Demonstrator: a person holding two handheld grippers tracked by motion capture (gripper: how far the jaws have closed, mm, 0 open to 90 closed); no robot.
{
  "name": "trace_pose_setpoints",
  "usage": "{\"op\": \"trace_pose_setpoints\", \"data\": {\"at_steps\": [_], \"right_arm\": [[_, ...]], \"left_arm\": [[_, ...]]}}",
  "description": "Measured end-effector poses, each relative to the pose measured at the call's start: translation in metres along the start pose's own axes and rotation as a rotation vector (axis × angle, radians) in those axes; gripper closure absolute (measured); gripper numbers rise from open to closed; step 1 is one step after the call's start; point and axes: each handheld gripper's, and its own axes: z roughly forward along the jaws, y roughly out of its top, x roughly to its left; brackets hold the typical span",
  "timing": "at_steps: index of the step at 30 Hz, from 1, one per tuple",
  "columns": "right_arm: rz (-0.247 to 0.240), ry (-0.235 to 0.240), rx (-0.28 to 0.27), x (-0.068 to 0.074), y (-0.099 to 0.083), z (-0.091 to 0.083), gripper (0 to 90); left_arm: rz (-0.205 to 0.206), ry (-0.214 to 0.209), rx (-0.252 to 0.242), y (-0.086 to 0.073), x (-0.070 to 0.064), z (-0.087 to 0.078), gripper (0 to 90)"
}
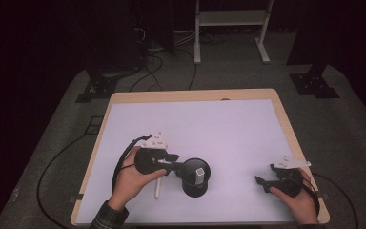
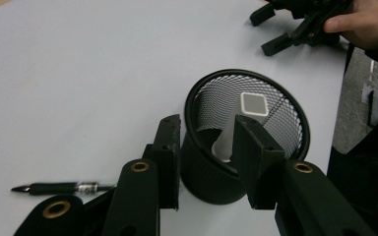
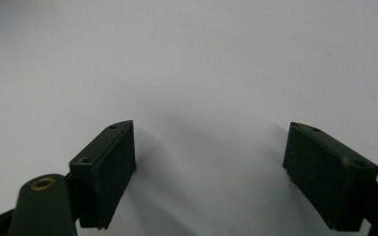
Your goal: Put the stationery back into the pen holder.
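A black mesh cup (image 1: 195, 180) stands upright on the white table cover, near the front middle. Inside it leans a white stick-like object with a square top (image 2: 254, 104). My left gripper (image 1: 175, 167) is at the cup's left side. In the left gripper view its jaws (image 2: 207, 121) straddle the cup's near wall (image 2: 202, 172), one outside and one inside, with a clear gap, so it is open. My right gripper (image 1: 264, 173) rests low at the front right, held wide open over bare cover (image 3: 209, 147), with nothing between its jaws.
A pen (image 1: 158, 189) lies on the cover just beside my left hand; its dark tip end (image 2: 59, 188) points away from the cup. The other hand and its open gripper (image 2: 263, 33) appear beyond the cup. The wooden table edge (image 1: 290, 129) frames the cover.
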Motion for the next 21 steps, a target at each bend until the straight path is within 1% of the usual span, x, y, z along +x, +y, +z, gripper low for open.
{"op": "trace_pose_setpoints", "data": {"at_steps": [1, 5, 7, 10, 13, 14, 15, 16, 21], "right_arm": [[0.000, 0.000, 0.000, 0.000, 0.000, 0.000, 18.9], [0.000, 0.000, 0.000, 0.000, 0.000, 0.000, 18.9], [0.000, 0.000, 0.000, 0.000, 0.000, 0.000, 18.9], [-0.001, 0.000, 0.000, 0.000, 0.000, 0.000, 18.9], [0.000, 0.000, 0.000, 0.000, 0.000, 0.000, 18.9], [0.000, 0.000, 0.000, 0.000, 0.000, 0.000, 18.9], [0.000, 0.000, 0.000, 0.000, 0.000, 0.000, 18.9], [0.000, 0.000, 0.000, 0.000, 0.000, 0.000, 18.9], [0.000, 0.000, 0.000, 0.000, 0.000, 0.000, 18.9]], "left_arm": [[-0.010, 0.008, -0.005, -0.001, 0.001, -0.001, 63.6], [-0.019, 0.024, -0.001, -0.005, 0.006, -0.004, 62.6], [-0.031, 0.040, 0.000, -0.008, 0.010, -0.006, 61.6], [-0.042, 0.054, 0.002, -0.011, 0.015, -0.007, 60.8], [-0.047, 0.072, 0.010, -0.014, 0.018, -0.007, 59.4], [-0.047, 0.072, 0.010, -0.014, 0.018, -0.007, 58.9], [-0.039, 0.099, 0.028, -0.015, 0.021, -0.007, 58.5], [-0.037, 0.113, 0.035, -0.015, 0.021, -0.006, 58.0], [-0.047, 0.128, 0.047, -0.018, 0.025, -0.003, 56.3]]}}
